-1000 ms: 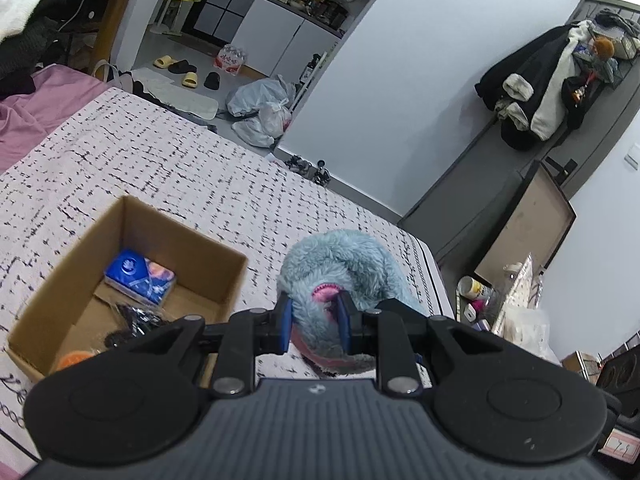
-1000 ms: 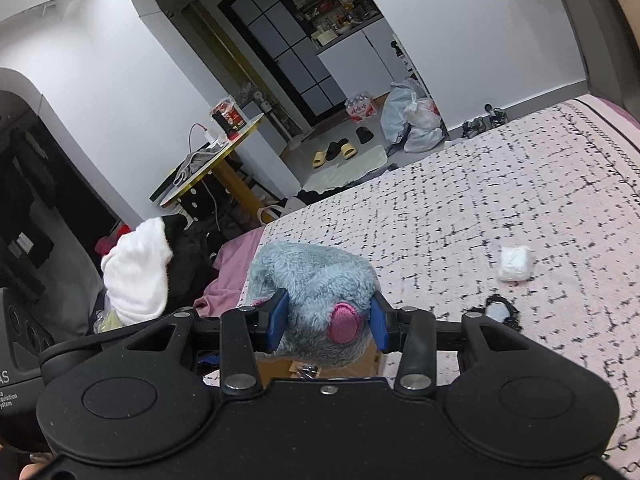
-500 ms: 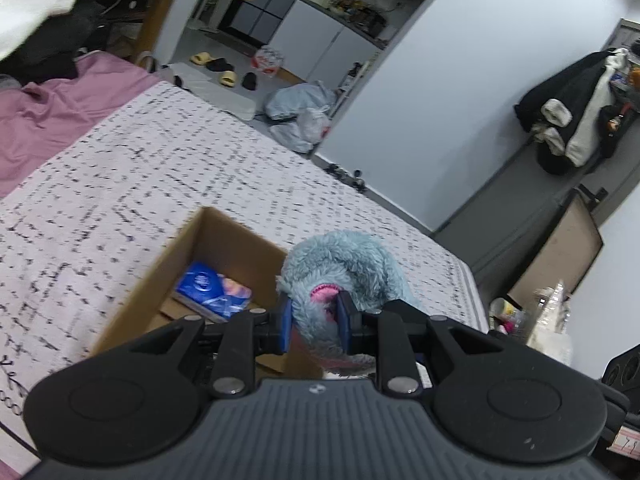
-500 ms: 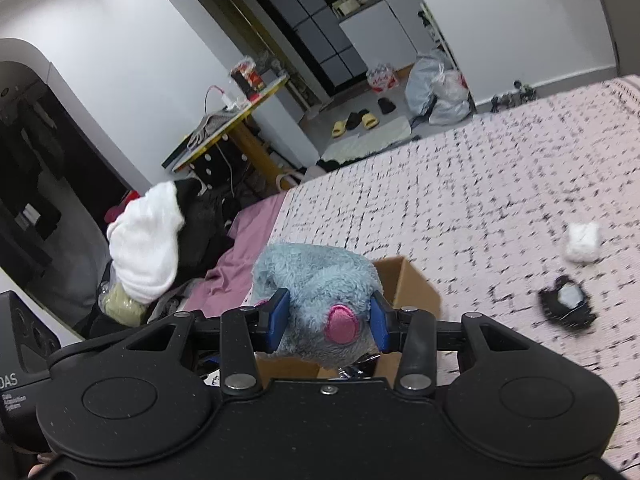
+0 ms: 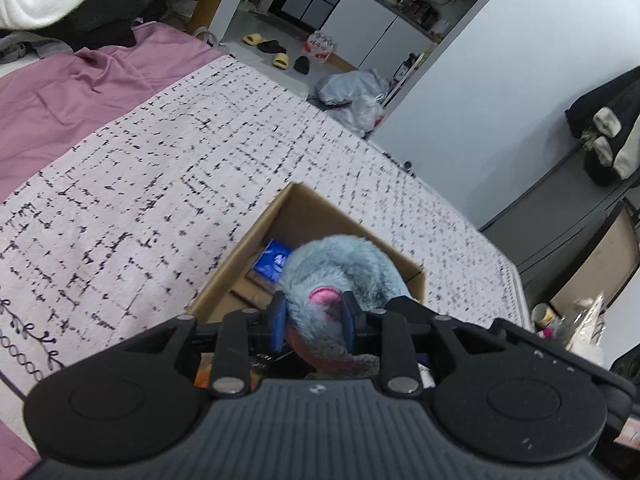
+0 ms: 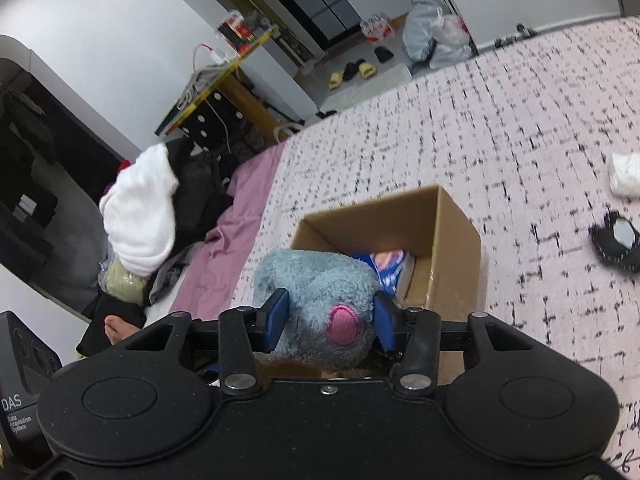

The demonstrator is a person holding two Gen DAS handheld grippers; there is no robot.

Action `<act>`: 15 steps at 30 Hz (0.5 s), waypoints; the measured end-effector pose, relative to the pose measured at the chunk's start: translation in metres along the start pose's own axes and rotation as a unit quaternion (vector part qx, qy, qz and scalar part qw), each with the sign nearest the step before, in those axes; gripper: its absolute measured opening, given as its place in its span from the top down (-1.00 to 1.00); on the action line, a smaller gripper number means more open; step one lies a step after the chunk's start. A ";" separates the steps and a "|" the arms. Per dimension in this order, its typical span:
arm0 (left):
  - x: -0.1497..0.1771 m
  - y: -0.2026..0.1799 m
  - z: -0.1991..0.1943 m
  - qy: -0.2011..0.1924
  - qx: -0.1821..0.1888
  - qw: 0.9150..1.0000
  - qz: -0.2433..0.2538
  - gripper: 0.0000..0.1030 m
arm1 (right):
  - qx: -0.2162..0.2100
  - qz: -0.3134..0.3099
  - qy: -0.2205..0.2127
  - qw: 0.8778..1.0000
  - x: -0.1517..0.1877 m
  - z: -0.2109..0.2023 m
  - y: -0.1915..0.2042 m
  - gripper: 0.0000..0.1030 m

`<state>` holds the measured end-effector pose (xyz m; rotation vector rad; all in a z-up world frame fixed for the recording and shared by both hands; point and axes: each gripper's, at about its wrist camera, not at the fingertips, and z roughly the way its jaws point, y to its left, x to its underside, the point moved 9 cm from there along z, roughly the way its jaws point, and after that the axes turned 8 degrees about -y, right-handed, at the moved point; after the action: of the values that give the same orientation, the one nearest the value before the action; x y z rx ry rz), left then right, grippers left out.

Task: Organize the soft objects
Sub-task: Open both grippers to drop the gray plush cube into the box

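Now | left gripper [image 5: 313,316] and right gripper [image 6: 327,322] both clamp plush toy [image 6: 320,300] | box [image 6: 448,240] just beyond | lower fully inside before releasing.

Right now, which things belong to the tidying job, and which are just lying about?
In the job: plush toy, held by left gripper and right gripper; cardboard box.

Lying about: white bundle, black pouch, slippers, clothes pile.

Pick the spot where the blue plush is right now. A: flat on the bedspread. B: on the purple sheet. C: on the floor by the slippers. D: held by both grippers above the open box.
D: the left gripper and right gripper both clamp the plush over the box.
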<state>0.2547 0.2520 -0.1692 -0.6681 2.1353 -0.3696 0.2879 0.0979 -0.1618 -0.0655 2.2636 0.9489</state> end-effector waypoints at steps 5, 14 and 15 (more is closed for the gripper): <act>0.002 0.000 -0.003 0.003 -0.018 1.000 0.003 0.20 | -0.001 0.002 -0.004 1.000 -0.004 -0.013 -0.004 -0.19; 0.002 -0.024 -0.019 -0.014 -0.016 1.000 0.015 -0.36 | 0.006 -0.010 -0.024 1.000 -0.021 -0.050 -0.017 -0.51; 0.003 -0.028 -0.020 -0.015 -0.014 1.000 0.019 -0.41 | 0.008 -0.013 -0.026 1.000 -0.023 -0.054 -0.019 -0.55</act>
<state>0.2460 0.2285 -0.1457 -0.6454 2.1257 -0.3075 0.2806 0.0441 -0.1325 -0.0627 2.2161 0.9093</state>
